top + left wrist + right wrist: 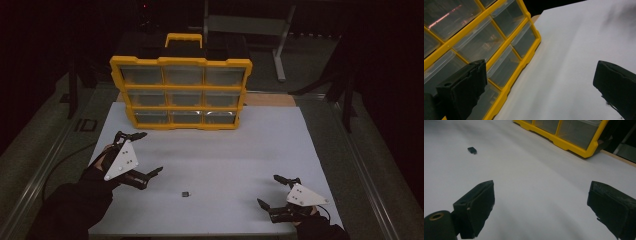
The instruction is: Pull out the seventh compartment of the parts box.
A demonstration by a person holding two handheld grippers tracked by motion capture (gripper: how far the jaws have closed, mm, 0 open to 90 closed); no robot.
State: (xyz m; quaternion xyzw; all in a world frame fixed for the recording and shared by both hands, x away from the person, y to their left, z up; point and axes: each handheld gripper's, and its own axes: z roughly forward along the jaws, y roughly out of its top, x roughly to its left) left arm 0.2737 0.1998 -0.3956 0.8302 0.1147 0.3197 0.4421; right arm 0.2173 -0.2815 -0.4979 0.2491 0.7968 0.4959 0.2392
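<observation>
Both grippers low over the white mat (210, 165), jaws spread wide, nothing between them. My left gripper (142, 152) sits near-left, angled toward the yellow organizer case (181, 92); in the left gripper view the case's clear compartment fronts (474, 42) lie just past my left jaw. My right gripper (272, 190) rests near-right, well apart from the left.

The small dark part (186, 193) lies flat on the mat near the front edge, between the two grippers and somewhat closer to the left one. In the right gripper view it shows far off to the upper left (472, 150), alone on the bare mat. Too small to tell what it is.

The case stands tilted at the mat's far edge, handle up, compartments facing me; likely propped so for easy reach to the bins.

Open room: wide bare mat all round the part, nothing crowding it. Front mat edge is close to the part, so I judge a pick should come from above, not swept toward me.
</observation>
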